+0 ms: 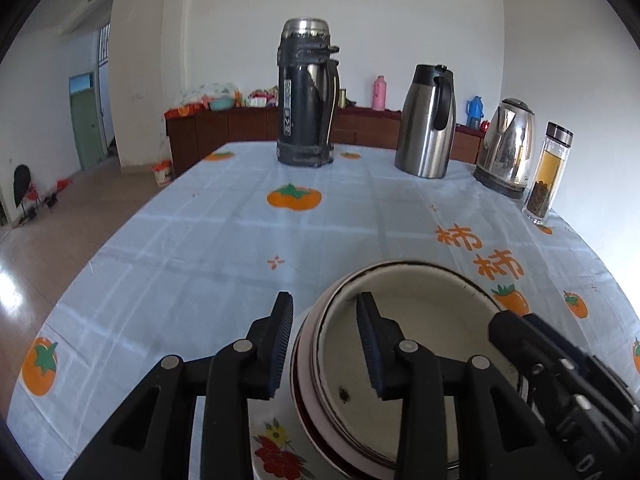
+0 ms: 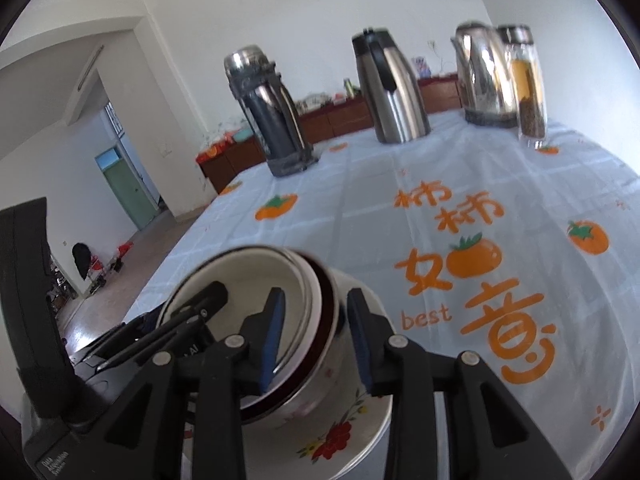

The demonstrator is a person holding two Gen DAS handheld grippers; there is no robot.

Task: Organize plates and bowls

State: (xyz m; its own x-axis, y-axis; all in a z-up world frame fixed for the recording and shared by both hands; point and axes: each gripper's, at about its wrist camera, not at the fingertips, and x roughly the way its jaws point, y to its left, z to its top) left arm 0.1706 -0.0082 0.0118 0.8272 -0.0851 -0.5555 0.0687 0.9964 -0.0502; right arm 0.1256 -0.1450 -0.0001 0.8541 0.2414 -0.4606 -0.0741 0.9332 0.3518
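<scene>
On the desk (image 1: 168, 240) with its persimmon cloth, the stacked bowls (image 1: 420, 320) sit on a flowered plate (image 2: 352, 432), each side of their rim straddled by the left gripper (image 1: 324, 344) and right gripper (image 2: 316, 340), jaws part open, pads seemingly not pressing.

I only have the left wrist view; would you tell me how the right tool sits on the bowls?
Observer: The right tool straddles the nested bowls at their right rim, one finger inside and one outside.
Operator: Thank you. Are its pads pressing on that rim?
Observer: No, a gap shows on each side of the rim.
Operator: Does the flowered plate reach under that side too?
Observer: Yes, the flowered plate extends beneath the bowls there, with red flowers on its rim.
</scene>
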